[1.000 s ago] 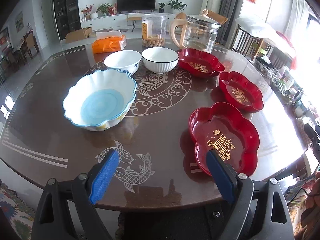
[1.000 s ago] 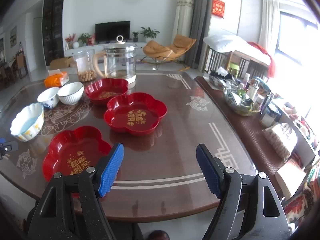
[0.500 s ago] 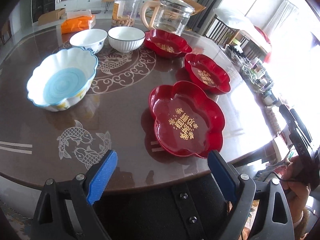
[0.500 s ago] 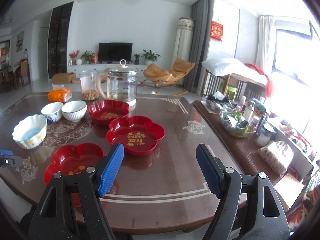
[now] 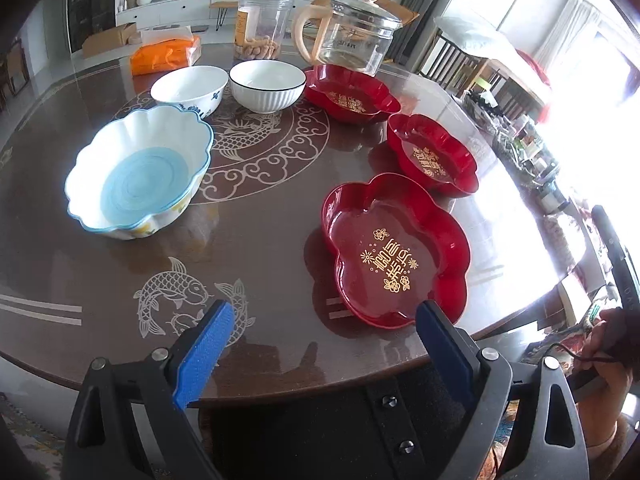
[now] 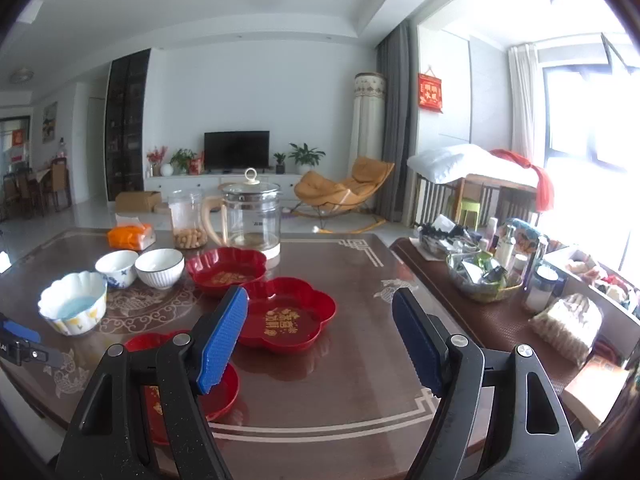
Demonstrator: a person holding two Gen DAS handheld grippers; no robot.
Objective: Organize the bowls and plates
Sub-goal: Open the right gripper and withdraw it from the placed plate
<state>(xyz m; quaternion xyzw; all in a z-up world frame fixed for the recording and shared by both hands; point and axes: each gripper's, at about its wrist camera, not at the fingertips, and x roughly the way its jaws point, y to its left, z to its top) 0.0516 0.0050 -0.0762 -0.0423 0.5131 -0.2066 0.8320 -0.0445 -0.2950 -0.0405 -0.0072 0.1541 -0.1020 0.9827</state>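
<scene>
Three red flower-shaped plates lie on the brown table: a near one, a middle one and a far one. A scalloped white bowl with a blue inside sits at the left, with a blue-patterned bowl and a black-rimmed white bowl behind it. My left gripper is open and empty above the table's near edge, just before the near plate. My right gripper is open and empty, raised over the middle red plate.
A glass kettle, a clear jar of snacks and an orange tissue pack stand at the back of the table. A side counter with bottles and a basket runs along the right.
The left gripper has drawn back and tilted, so the table edge and near red plate sit closer in view. The right gripper has risen and tilted up, showing more of the room.
</scene>
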